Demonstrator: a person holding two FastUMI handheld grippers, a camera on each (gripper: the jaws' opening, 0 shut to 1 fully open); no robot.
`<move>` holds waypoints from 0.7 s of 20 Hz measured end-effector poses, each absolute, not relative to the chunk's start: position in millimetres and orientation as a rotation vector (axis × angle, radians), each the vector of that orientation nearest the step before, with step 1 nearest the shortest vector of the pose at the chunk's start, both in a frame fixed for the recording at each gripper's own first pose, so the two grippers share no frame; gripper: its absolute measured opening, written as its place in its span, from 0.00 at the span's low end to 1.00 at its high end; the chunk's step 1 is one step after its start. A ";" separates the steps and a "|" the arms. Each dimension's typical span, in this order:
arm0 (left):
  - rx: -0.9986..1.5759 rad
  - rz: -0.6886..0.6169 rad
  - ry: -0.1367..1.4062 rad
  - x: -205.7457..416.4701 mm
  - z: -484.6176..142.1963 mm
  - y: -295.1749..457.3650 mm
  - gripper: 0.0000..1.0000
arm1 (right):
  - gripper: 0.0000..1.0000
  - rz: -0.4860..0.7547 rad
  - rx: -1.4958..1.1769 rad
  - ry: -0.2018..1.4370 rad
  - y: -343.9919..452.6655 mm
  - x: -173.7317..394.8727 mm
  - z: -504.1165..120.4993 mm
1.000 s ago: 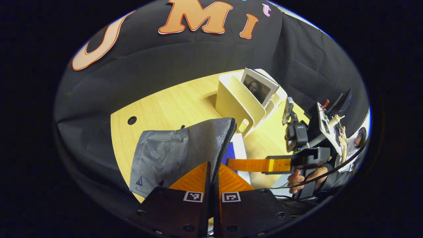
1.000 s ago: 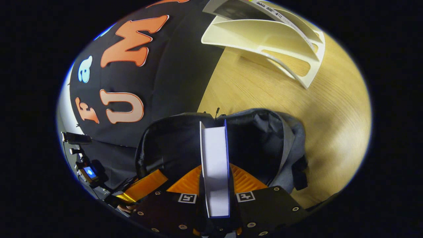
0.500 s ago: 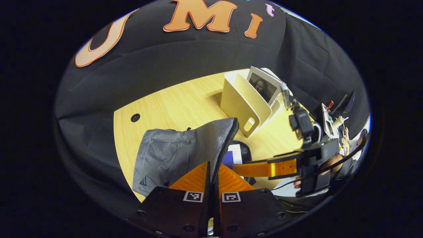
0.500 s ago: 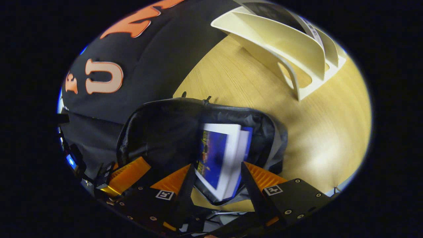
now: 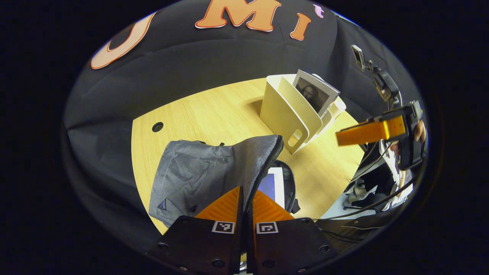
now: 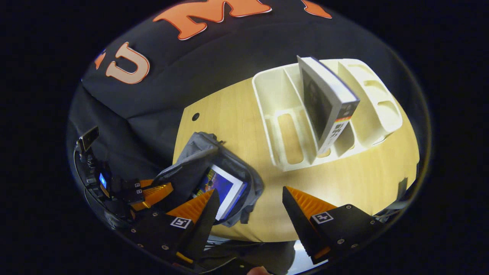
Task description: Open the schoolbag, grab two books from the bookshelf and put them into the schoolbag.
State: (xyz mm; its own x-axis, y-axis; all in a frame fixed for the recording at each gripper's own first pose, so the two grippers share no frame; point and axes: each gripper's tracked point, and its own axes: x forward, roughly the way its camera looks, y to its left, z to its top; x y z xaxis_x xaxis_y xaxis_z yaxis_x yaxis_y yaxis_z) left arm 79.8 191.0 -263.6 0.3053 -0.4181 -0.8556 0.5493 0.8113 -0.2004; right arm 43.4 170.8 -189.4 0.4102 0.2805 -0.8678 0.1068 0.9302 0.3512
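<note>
Blue book (image 6: 223,187) inside schoolbag (image 6: 244,179); right gripper (image 6: 250,198) released, left gripper (image 5: 244,194) clenching its flap

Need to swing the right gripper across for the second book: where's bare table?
Free: table between bag and shelf, and in front of the shelf. Crowded: bag mouth, where left gripper pinches its edge beside the blue book.
</note>
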 end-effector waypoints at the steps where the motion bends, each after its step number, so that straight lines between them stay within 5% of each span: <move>1: 0.137 -0.641 1.090 79.9 -265.4 189.8 0.06 | 0.98 0.096 0.337 1.150 149.1 52.8 -179.3; 14: 0.096 -0.539 1.132 82.3 -278.5 196.5 0.07 | 0.93 -0.005 0.074 1.216 22.5 166.2 -175.2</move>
